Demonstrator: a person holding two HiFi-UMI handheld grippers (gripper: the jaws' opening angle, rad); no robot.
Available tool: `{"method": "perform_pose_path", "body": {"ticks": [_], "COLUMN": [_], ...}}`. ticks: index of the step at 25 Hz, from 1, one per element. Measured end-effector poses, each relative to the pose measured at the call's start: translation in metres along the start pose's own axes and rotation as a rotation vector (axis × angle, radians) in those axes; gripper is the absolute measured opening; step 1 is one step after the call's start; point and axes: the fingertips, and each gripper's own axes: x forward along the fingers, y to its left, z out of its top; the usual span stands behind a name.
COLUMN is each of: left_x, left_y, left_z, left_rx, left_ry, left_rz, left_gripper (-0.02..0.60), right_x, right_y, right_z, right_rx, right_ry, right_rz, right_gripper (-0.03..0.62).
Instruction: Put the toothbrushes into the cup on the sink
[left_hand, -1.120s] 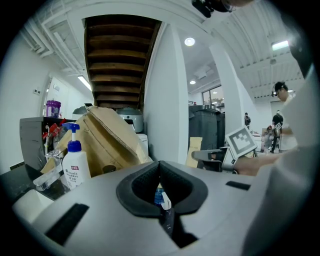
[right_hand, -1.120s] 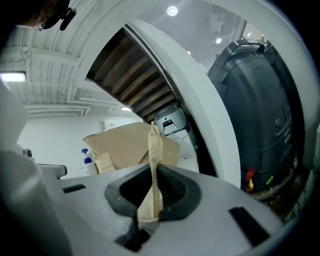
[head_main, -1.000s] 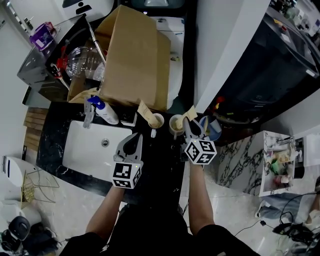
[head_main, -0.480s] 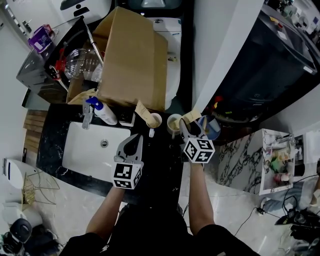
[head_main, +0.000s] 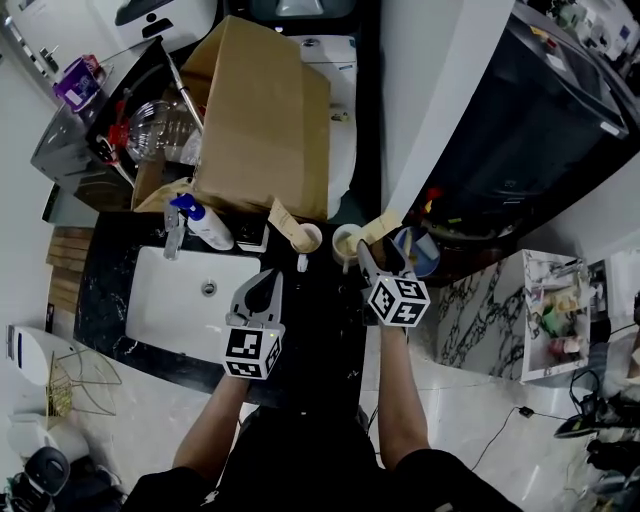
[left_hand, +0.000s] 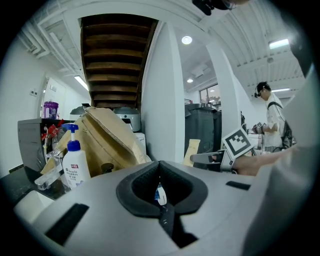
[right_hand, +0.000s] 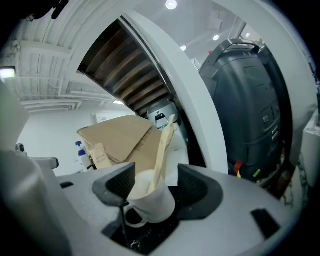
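On the worktop at the sink's (head_main: 165, 320) right edge, the left gripper (head_main: 264, 280) hovers, its fingers (left_hand: 137, 192) pressed together with nothing I can name between them. Right of the sink, the left cup (head_main: 311, 239) stands with a toothbrush (head_main: 284, 219) in it. Further right, the right cup (right_hand: 152, 202) holds a second toothbrush (right_hand: 163, 147), tilted. The cup sits between the right gripper's (right_hand: 156, 184) fingers, which have just been opening and stand wide apart.

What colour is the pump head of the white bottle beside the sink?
Blue. The pump head shows best in the left gripper view.
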Motion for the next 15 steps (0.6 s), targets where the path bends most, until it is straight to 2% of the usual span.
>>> {"method": "perform_pose_path", "body": {"ticks": [8,15], "left_x": [-0.01,-0.038], "left_y": [-0.005,0.001], "left_z": [0.006,0.021], "left_rx": [0.001,0.01], "left_ry": [-0.029,-0.074], "left_rz": [-0.069,-0.122], "left_gripper": [0.005,0.005], "right_x": [-0.041,-0.096], "right_y": [0.001,0.026], "right_z": [0.008,0.028], "right_rx": [-0.018,-0.047], "right_ry": [-0.045,-0.116], "right_rz": [-0.083,-0.149], "right_gripper": [0.245,0.107]}}
